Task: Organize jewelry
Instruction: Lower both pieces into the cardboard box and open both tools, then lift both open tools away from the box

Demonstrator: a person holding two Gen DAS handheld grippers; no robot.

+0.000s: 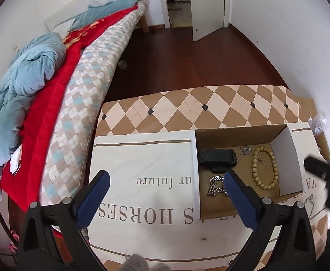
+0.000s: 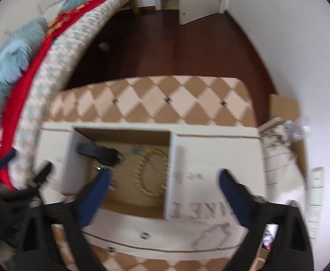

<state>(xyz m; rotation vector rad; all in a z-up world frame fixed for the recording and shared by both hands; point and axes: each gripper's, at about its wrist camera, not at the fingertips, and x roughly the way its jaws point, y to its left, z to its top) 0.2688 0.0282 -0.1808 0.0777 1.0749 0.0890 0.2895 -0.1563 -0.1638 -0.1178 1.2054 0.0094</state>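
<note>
Your left gripper (image 1: pixel 166 180) hovers above the printed cloth (image 1: pixel 142 158), jaws spread wide and holding nothing; its right fingertip overlaps the near left part of the cardboard box (image 1: pixel 287 158). Your right gripper (image 2: pixel 163 178) is likewise spread and empty, its view blurred; its left fingertip sits over the box interior, its right one over the cloth beside the box. Inside the box lie a black watch (image 1: pixel 217 158) at the left, a chunky silver chain (image 1: pixel 215 184) near the front, a beaded bracelet (image 1: pixel 264 168) at the right and a fine silver chain (image 1: pixel 246 150) toward the back. Another thin chain (image 1: pixel 309 201) lies on the cloth, outside the box at its front right. A bed (image 1: pixel 86 85) with blue and red bedding stands to the left.
</note>
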